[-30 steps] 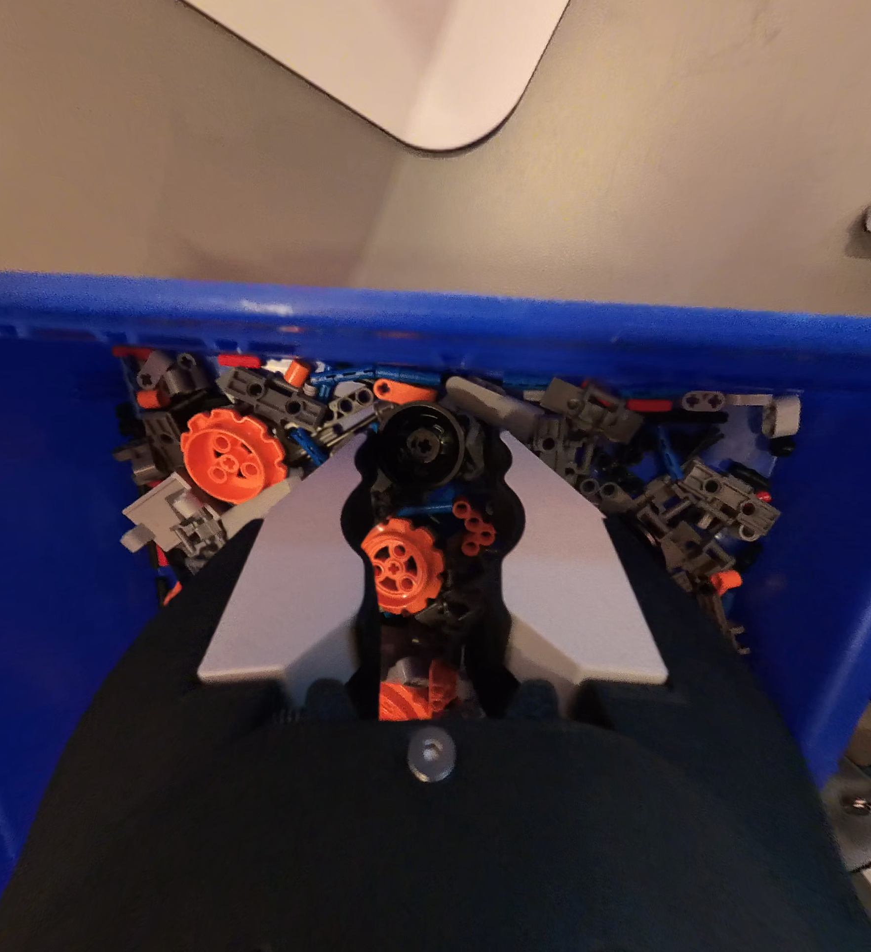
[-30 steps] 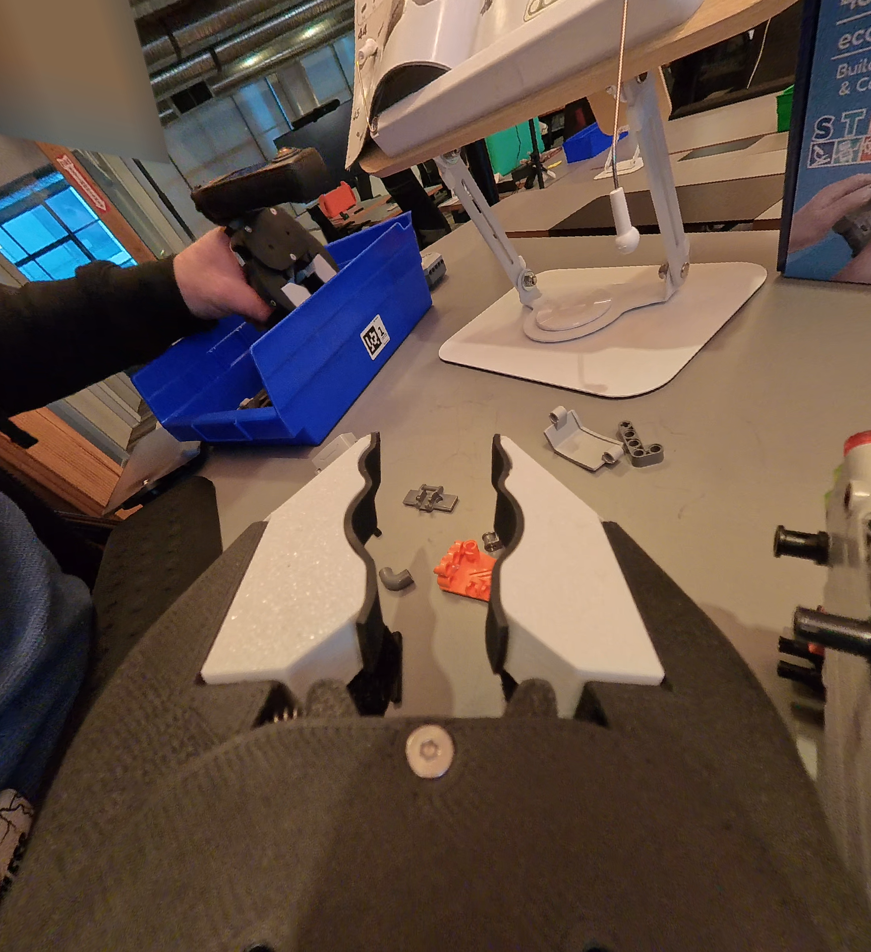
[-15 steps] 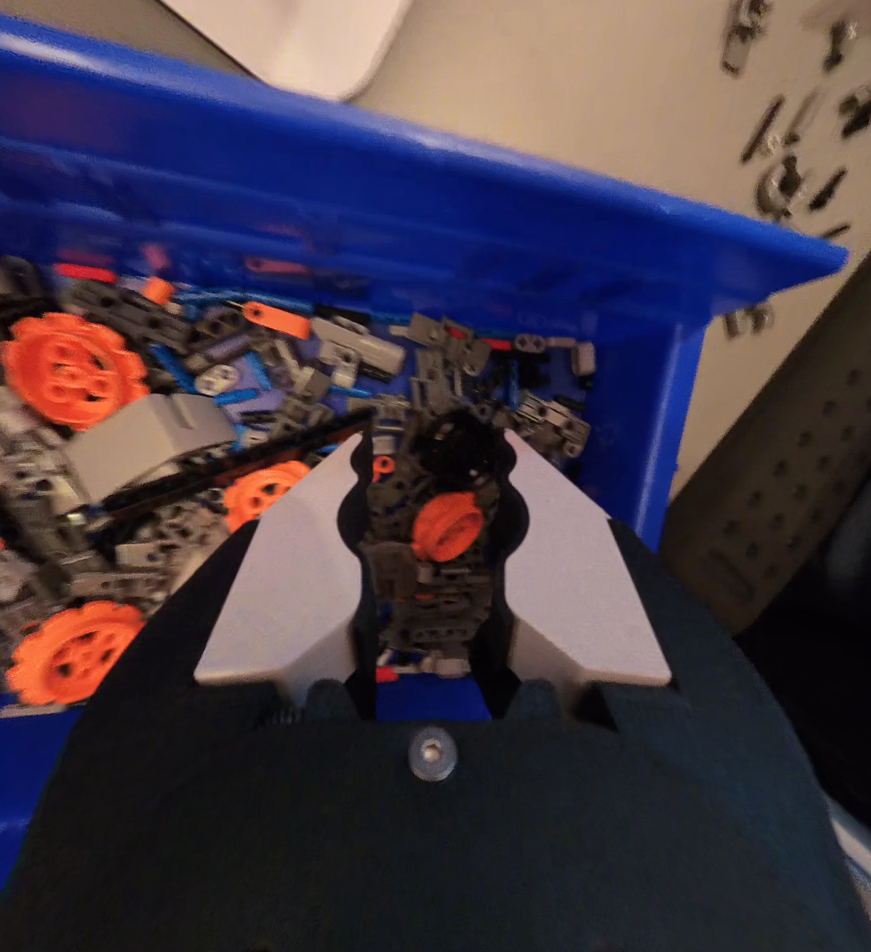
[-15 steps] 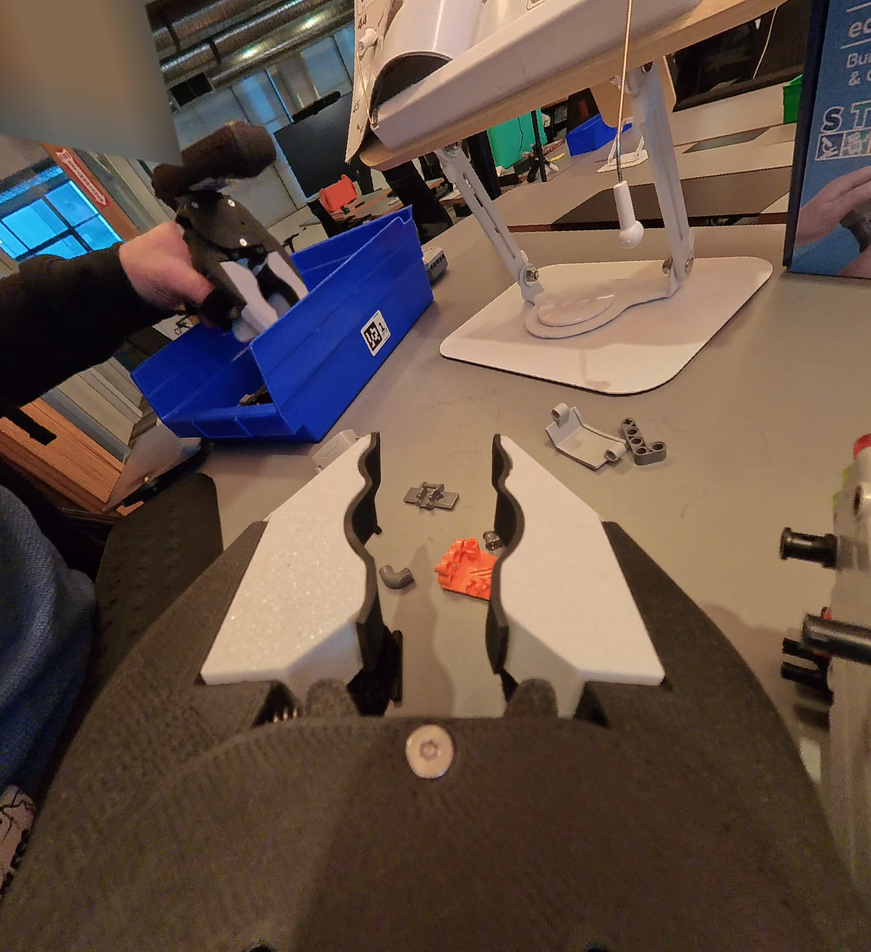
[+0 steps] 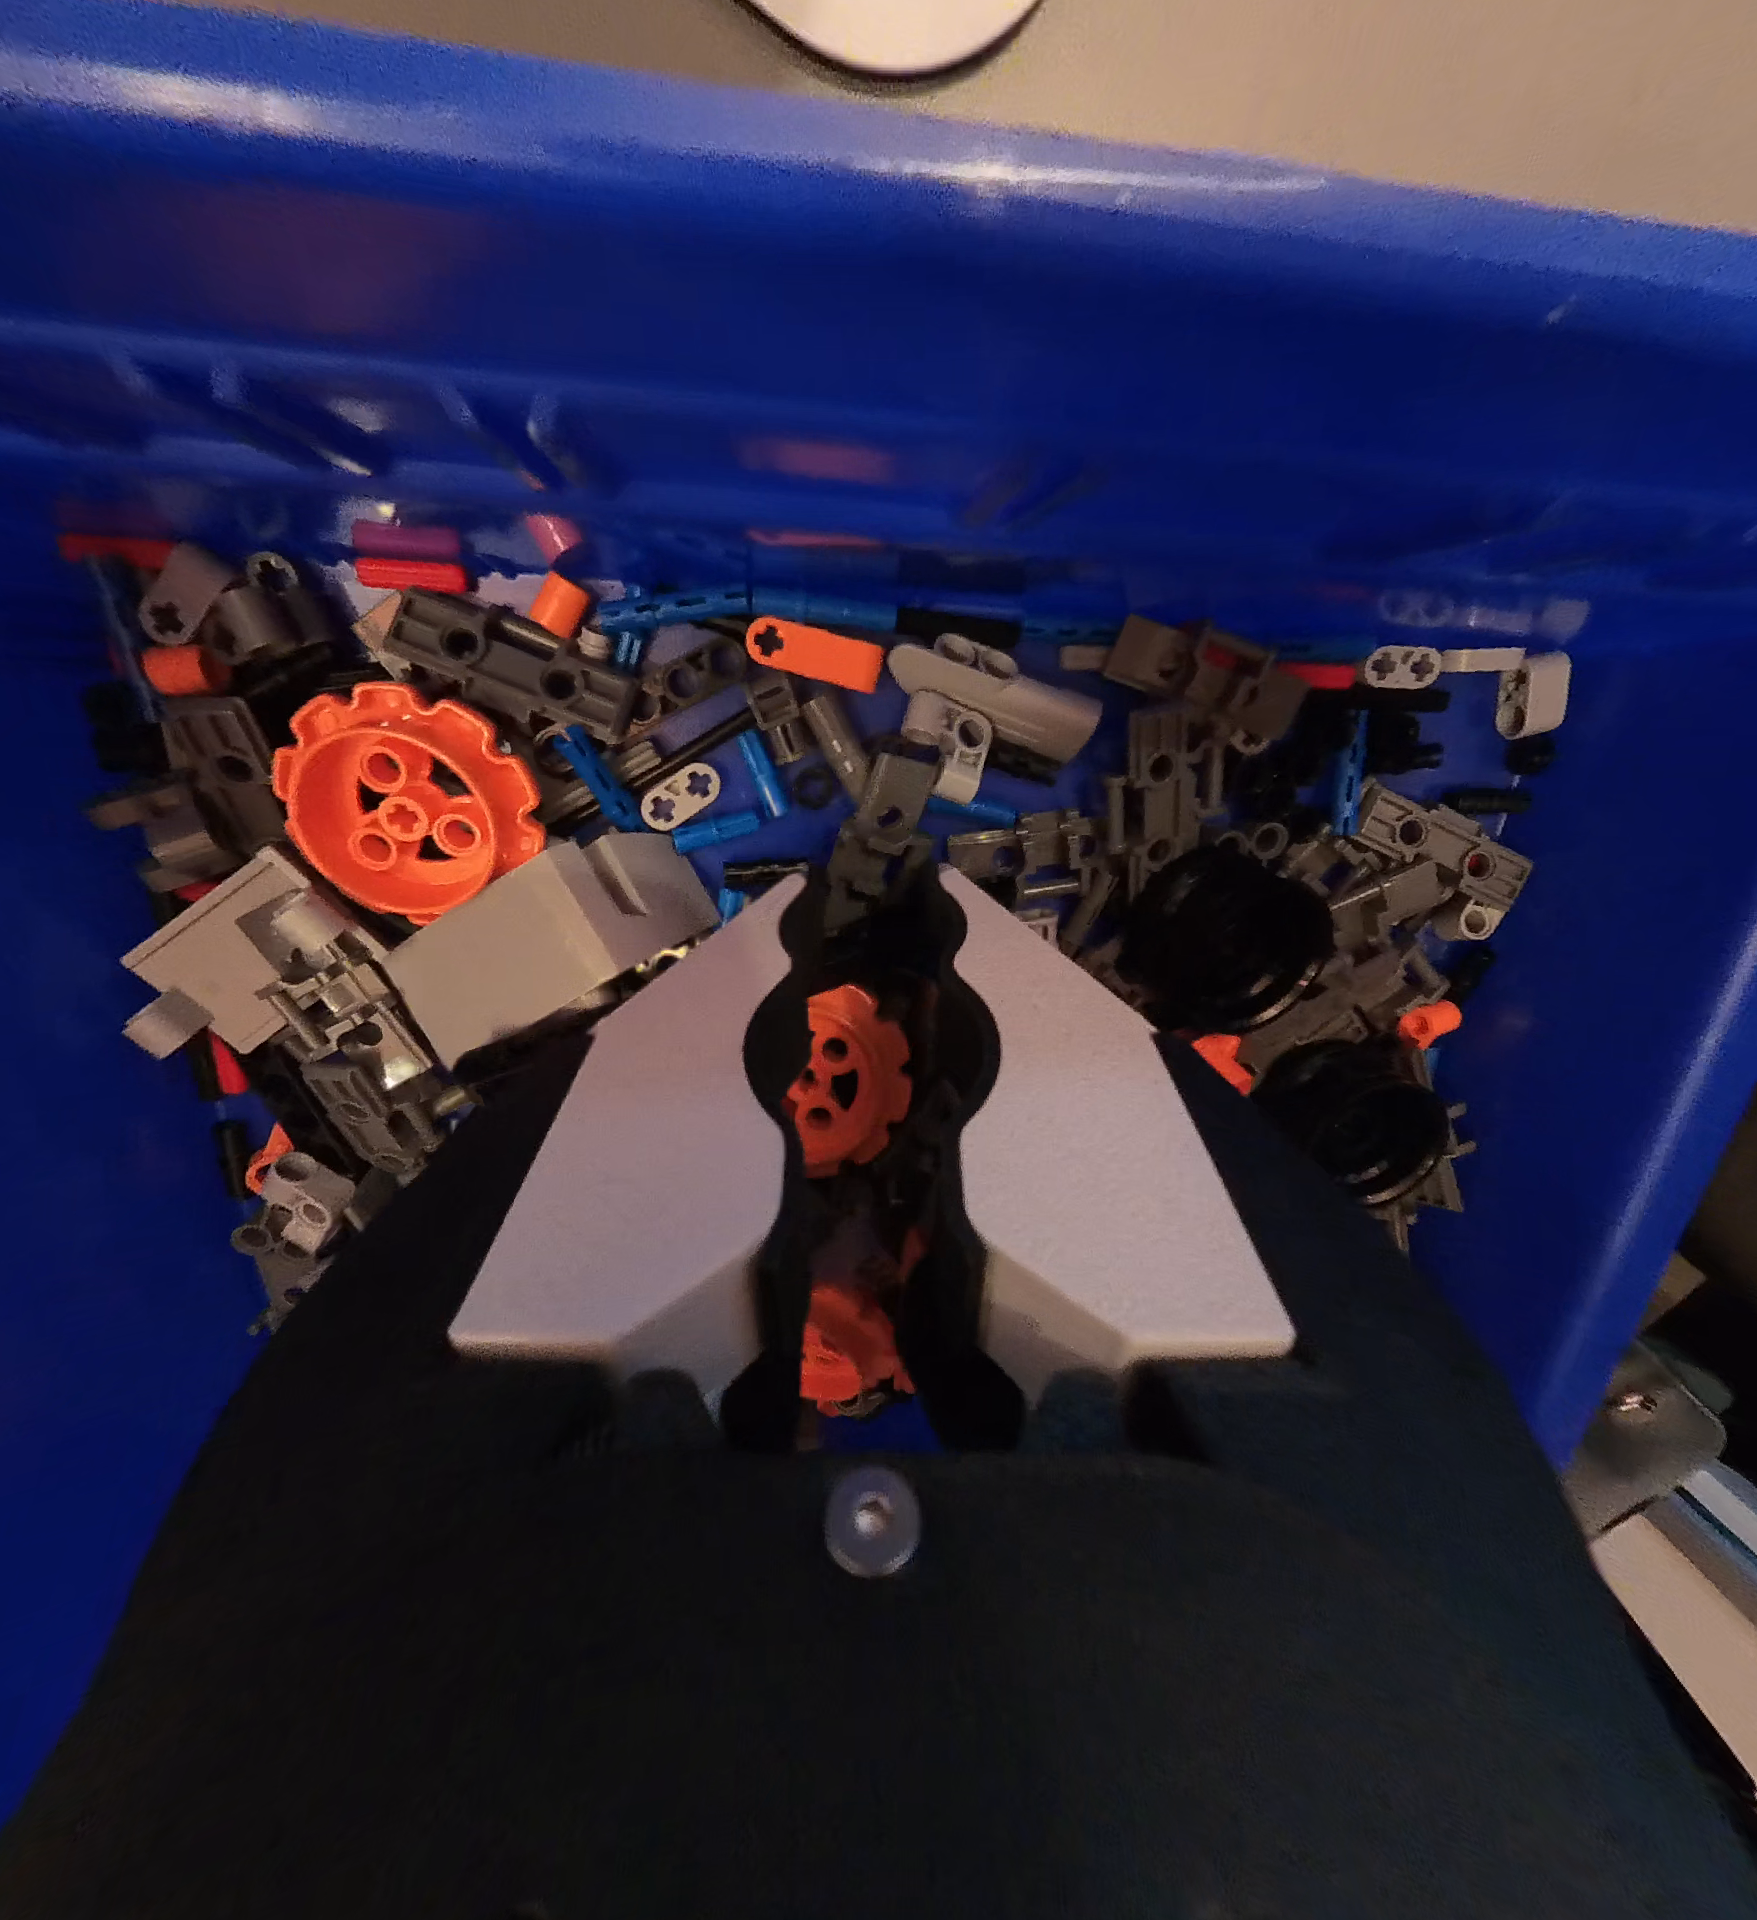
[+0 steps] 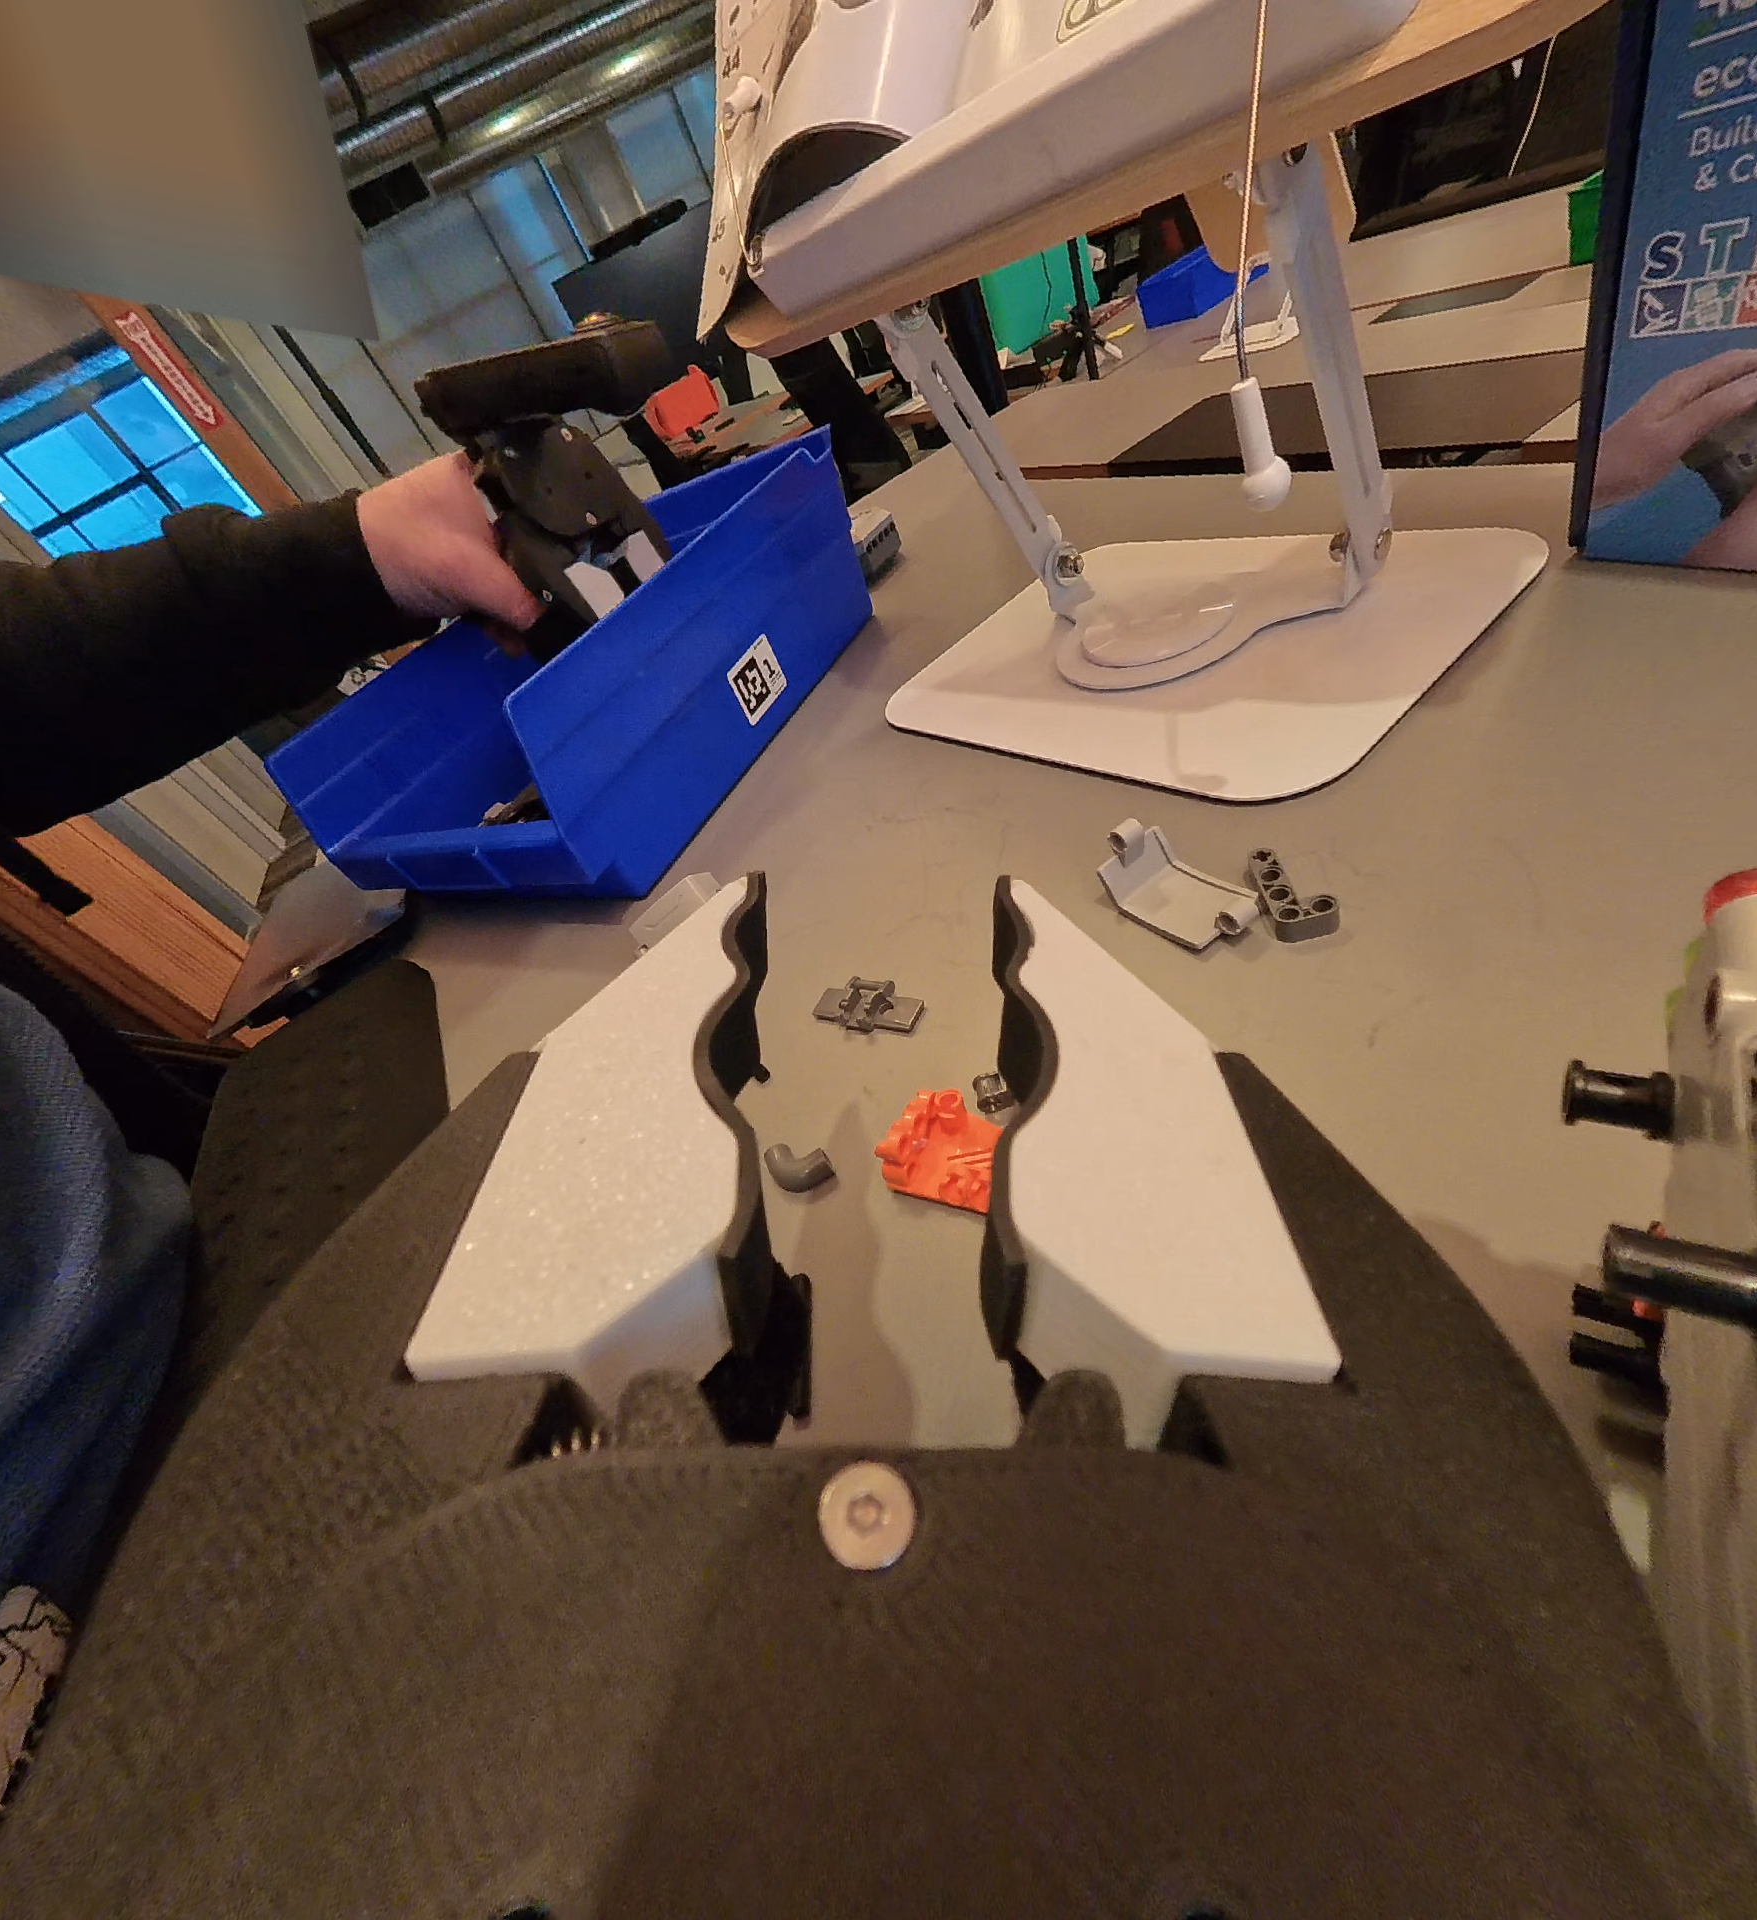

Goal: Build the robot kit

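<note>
My left gripper point(image 5: 874, 883) reaches down into a blue bin point(image 5: 853, 312) full of small building parts. Its jaws stand close together, pinching a dark grey connector piece point(image 5: 879, 847) at the tips. An orange gear wheel point(image 5: 838, 1081) lies below the gap and a bigger orange wheel point(image 5: 406, 800) lies to the left. In the right wrist view the left gripper point(image 6: 604, 566) is held by a hand in the bin point(image 6: 645, 717). My right gripper point(image 6: 874, 935) is open and empty above the grey table, over a grey link point(image 6: 869, 1006), a grey elbow point(image 6: 799, 1166) and an orange piece point(image 6: 931, 1148).
A white stand base point(image 6: 1248, 707) sits behind the loose parts. A light grey panel point(image 6: 1170, 894) and a dark grey beam point(image 6: 1289, 896) lie to the right. A white built model point(image 6: 1747, 1247) stands at the right edge. A blue box point(image 6: 1726, 312) stands at the far right. Spacing between my two grippers at the tips: around 35 centimetres. To the bigger orange wheel point(image 5: 406, 800): left tips about 7 centimetres, right tips about 40 centimetres. My left tips are about 30 centimetres from the grey elbow point(image 6: 799, 1166), my right tips only 10 centimetres.
My left gripper swung right within the bin, then back to the middle, and its jaws narrowed onto a dark grey piece. The right gripper has stayed still and open.
</note>
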Demonstrator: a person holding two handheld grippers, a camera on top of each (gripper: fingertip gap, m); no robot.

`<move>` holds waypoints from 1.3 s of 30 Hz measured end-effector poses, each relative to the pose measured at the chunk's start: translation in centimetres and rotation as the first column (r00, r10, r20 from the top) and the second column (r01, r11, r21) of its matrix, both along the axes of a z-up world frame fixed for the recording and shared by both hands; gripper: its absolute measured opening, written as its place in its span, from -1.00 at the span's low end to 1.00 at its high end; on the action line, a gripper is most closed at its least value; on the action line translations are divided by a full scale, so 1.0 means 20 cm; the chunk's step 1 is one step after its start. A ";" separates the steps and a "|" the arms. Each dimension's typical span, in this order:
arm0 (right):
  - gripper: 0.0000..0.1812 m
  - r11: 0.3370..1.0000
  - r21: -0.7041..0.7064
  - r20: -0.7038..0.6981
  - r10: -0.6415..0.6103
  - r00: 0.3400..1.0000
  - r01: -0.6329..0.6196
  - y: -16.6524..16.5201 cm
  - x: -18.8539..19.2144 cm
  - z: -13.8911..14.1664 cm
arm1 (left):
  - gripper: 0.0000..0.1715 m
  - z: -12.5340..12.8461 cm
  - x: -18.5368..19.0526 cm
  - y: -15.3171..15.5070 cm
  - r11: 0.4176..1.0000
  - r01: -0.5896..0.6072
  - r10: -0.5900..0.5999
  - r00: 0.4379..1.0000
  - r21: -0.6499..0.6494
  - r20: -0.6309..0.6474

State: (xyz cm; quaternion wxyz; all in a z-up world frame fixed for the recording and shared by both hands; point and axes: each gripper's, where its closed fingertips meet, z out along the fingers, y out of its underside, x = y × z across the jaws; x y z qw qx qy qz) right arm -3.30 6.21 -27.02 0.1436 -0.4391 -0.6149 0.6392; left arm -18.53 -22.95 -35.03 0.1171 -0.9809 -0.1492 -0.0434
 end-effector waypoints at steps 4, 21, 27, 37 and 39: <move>-0.55 1.000 0.001 0.001 0.003 1.000 -0.003 0.00 0.00 0.00 | -0.82 0.03 0.02 0.00 1.000 0.000 0.000 1.000 0.018 -0.009; -0.55 1.000 -0.006 -0.002 0.003 1.000 -0.003 0.00 0.00 0.00 | -0.94 0.03 -0.06 0.07 1.000 -0.002 0.005 0.995 0.030 -0.099; -0.54 1.000 -0.010 -0.006 0.003 1.000 -0.004 0.00 0.00 0.01 | -0.96 -0.01 -0.05 0.07 1.000 0.013 -0.012 0.997 0.010 -0.072; -0.54 1.000 -0.011 -0.006 0.005 1.000 -0.006 0.00 0.00 0.01 | -0.96 -0.01 -0.07 0.07 1.000 -0.001 0.003 0.994 0.020 -0.105; -0.55 1.000 -0.011 -0.006 0.005 1.000 -0.006 0.00 0.00 0.01 | -0.96 0.00 -0.06 0.07 0.999 -0.006 0.009 0.996 0.036 -0.091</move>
